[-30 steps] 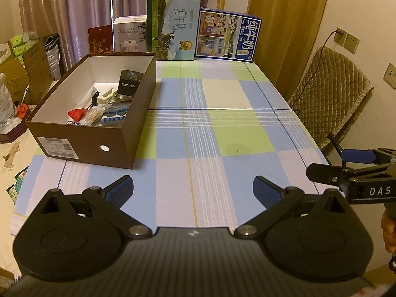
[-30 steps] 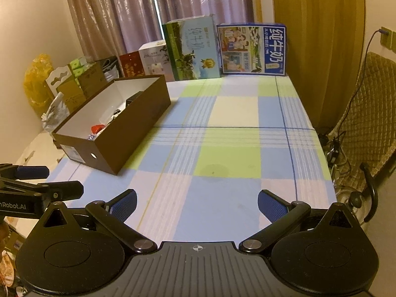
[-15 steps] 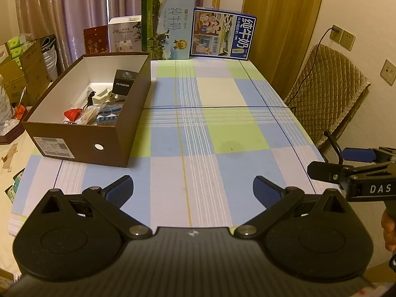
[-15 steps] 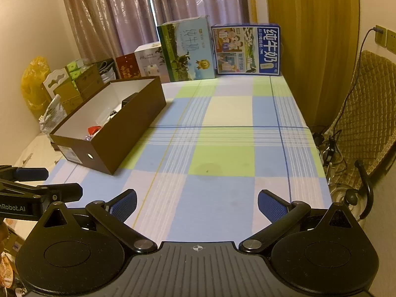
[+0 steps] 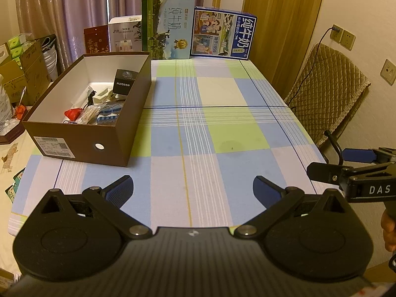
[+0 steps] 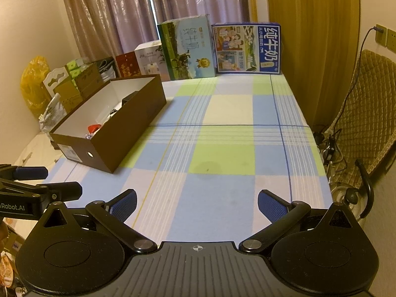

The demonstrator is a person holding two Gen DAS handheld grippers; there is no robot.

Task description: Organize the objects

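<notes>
A brown shoebox (image 5: 116,138) (image 6: 128,133) stands on the left of the checked tablecloth (image 5: 210,133). Inside it lie a black FLYCO box (image 5: 125,83), a red wrapped item (image 5: 73,113), a blue patterned pack (image 5: 109,115) and a black cable (image 5: 91,97). My left gripper (image 5: 193,190) hovers open over the table's near edge, nothing between its fingers. My right gripper (image 6: 196,204) is open too, empty, above the near right part of the cloth (image 6: 222,153). Each gripper shows at the edge of the other's view.
Two milk cartons (image 5: 168,28) (image 5: 224,36), a white humidifier box (image 5: 125,34) and a red box (image 5: 96,39) line the table's far edge. A quilted chair (image 5: 326,94) stands right of the table. Cardboard boxes and bags (image 6: 64,84) crowd the left side.
Both grippers have drawn back and risen a little, so the table and shoebox look slightly farther away. Both jaws stay open as before.
</notes>
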